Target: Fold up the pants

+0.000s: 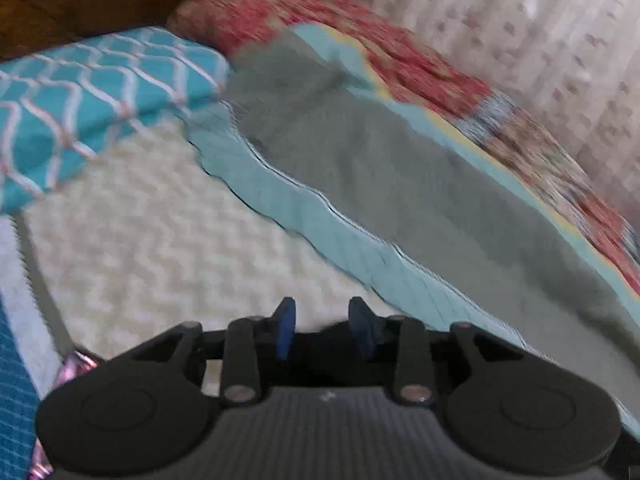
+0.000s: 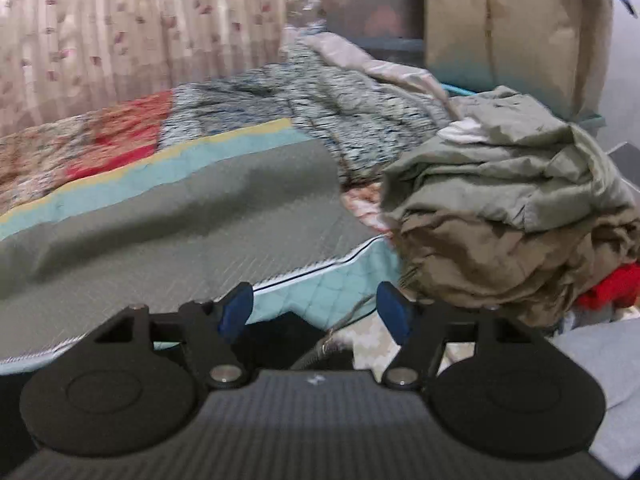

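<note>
A crumpled pile of olive and khaki garments is heaped on the bed at the right of the right wrist view, beyond and to the right of my right gripper. That gripper is open, with nothing between its blue pads. A long grey-green stretch of cloth lies flat on the teal quilt; I cannot tell whether it is pants or a panel of the quilt. My left gripper hovers over the white sheet beside it, jaws a little apart and empty.
A teal lattice-patterned pillow and a wooden headboard are at the far left. A red patterned blanket runs along the curtain. A tan bag stands behind the pile, with a red cloth under it.
</note>
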`<state>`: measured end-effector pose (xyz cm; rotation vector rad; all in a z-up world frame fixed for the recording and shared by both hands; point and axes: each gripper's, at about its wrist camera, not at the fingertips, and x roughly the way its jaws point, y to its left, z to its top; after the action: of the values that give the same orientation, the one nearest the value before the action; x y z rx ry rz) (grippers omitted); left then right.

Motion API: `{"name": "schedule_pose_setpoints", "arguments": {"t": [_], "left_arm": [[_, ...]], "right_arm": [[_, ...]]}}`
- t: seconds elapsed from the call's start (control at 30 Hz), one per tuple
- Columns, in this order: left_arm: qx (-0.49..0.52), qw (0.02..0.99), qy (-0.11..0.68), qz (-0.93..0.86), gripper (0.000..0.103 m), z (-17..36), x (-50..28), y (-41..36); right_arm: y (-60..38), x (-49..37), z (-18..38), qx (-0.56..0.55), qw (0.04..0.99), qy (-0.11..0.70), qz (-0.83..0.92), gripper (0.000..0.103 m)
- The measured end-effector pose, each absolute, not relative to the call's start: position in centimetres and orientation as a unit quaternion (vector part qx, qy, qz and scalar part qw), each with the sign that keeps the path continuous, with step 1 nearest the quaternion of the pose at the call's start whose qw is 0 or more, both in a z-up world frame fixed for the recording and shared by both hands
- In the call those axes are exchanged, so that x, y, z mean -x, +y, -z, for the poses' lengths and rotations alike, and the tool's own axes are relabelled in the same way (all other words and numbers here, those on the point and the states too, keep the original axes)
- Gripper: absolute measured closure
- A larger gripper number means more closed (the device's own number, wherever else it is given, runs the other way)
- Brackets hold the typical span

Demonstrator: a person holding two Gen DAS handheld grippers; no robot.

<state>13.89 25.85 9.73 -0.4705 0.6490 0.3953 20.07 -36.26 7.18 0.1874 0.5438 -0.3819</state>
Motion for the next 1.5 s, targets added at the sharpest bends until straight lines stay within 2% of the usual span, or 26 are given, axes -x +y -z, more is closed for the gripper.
{"name": "schedule_pose_setpoints", "arguments": {"t": [0.13, 0.23, 0.4, 0.47, 0.5, 0.53, 0.57, 0.77, 0.83, 0.97, 1.0, 1.03, 1.1, 1.13, 1.17, 1.23, 1.4, 1.5], "left_arm": [[0.198, 0.913, 0.321, -0.158, 0.064, -8.9, -9.9, 24.6], [0.2, 0.909, 0.339, -0.137, 0.064, -8.6, -6.7, 24.3], [0.216, 0.898, 0.359, -0.133, 0.056, -8.7, -1.0, 23.8], [0.234, 0.887, 0.373, -0.138, 0.056, -8.5, 0.6, 24.0], [0.245, 0.881, 0.378, -0.143, 0.056, -8.2, 1.6, 24.1], [0.253, 0.876, 0.383, -0.148, 0.056, -8.0, 2.2, 24.3], [0.26, 0.872, 0.387, -0.151, 0.056, -7.8, 2.7, 24.4], [0.266, 0.86, 0.407, -0.152, 0.056, -6.6, 3.3, 24.1], [0.245, 0.862, 0.418, -0.147, 0.056, -5.9, 3.0, 23.3], [0.224, 0.861, 0.434, -0.141, 0.056, -4.1, 2.8, 21.9], [0.226, 0.861, 0.435, -0.134, 0.056, -3.7, 2.8, 21.6], [0.223, 0.863, 0.434, -0.129, 0.056, -3.3, 2.8, 21.2], [0.206, 0.873, 0.426, -0.121, 0.058, -2.9, 2.7, 20.0], [0.197, 0.877, 0.423, -0.115, 0.06, -2.7, 2.5, 19.4], [0.191, 0.88, 0.423, -0.106, 0.078, -2.5, 2.3, 18.9], [0.189, 0.883, 0.424, -0.076, 0.091, -2.3, 1.8, 17.6], [0.094, 0.917, 0.369, -0.12, 0.093, -4.8, 4.4, 15.1], [0.085, 0.924, 0.338, -0.159, 0.094, -6.7, 8.1, 16.4]], "right_arm": [[-38.1, -16.2, -5.5, -0.113, 0.938, 0.279, 0.171, 0.034], [-40.0, -14.6, -3.8, -0.167, 0.923, 0.303, 0.168, 0.036], [-40.6, -15.4, -1.4, -0.259, 0.896, 0.317, 0.172, 0.038], [-40.4, -16.6, -0.1, -0.284, 0.883, 0.332, 0.169, 0.043], [-40.1, -17.3, 0.5, -0.291, 0.879, 0.341, 0.164, 0.057], [-39.8, -18.0, 0.8, -0.292, 0.876, 0.351, 0.158, 0.084], [-39.1, -18.6, 1.1, -0.286, 0.874, 0.361, 0.157, 0.097], [-38.6, -17.4, -1.7, -0.206, 0.892, 0.315, 0.25, 0.097], [-39.1, -16.4, -1.9, -0.2, 0.881, 0.32, 0.284, 0.086], [-38.8, -11.9, -3.4, -0.225, 0.886, 0.318, 0.253, 0.076], [-38.2, -10.4, -3.8, -0.232, 0.89, 0.312, 0.239, 0.068], [-37.6, -9.0, -4.2, -0.238, 0.893, 0.311, 0.221, 0.063], [-35.7, -7.3, -4.4, -0.245, 0.899, 0.316, 0.178, 0.063], [-34.4, -6.5, -4.4, -0.244, 0.902, 0.322, 0.154, 0.063], [-33.4, -6.4, -4.5, -0.24, 0.903, 0.33, 0.133, 0.063], [-29.9, -5.6, -4.4, -0.228, 0.906, 0.344, 0.091, 0.063], [-20.0, -6.1, -4.1, -0.209, 0.901, 0.38, -0.026, 0.063], [-13.5, -6.5, -4.6, -0.16, 0.902, 0.387, -0.105, 0.063]]}}
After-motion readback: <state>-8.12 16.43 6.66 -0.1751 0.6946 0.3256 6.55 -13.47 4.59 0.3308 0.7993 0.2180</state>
